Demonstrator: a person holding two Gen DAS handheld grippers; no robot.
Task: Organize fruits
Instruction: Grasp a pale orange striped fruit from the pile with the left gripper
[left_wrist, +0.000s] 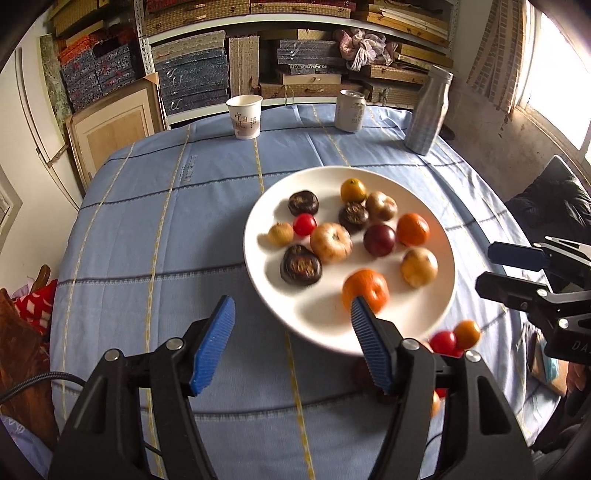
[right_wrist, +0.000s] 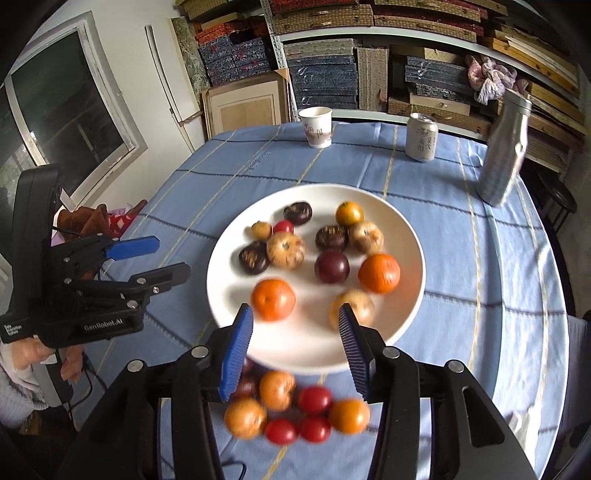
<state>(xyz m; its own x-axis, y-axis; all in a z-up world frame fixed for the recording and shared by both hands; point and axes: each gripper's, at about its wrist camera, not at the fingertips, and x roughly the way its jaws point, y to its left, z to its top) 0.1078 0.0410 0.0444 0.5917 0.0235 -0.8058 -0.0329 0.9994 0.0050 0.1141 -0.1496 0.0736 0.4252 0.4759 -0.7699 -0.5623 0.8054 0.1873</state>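
- The plate sits mid-table on the blue cloth, and most of the fruit is already on it: two oranges, a plum, dark chestnut-like pieces, pale brown ones, a cherry tomato.
- A loose pile lies on the cloth, just off the plate's near rim: cherry tomatoes, small orange and tan fruit, and something dark partly hidden behind a finger. My reading is that these are what is left to move.
- The right gripper hangs above that pile with jaws wide apart and nothing between them, aimed down the near rim (probably lined up for the next pick).
- The left gripper is also spread open and empty, off to the plate's left over bare cloth; there it leaves the pile free for the right one.
- The orange near the rim is blurred, so its exact seat is hard to judge.
- The cup, can and bottle stand along the far edge, well apart from the fruit, so they should not hinder a lift.
- The round fruit may roll if nudged, so a centred close on one piece seems wise.
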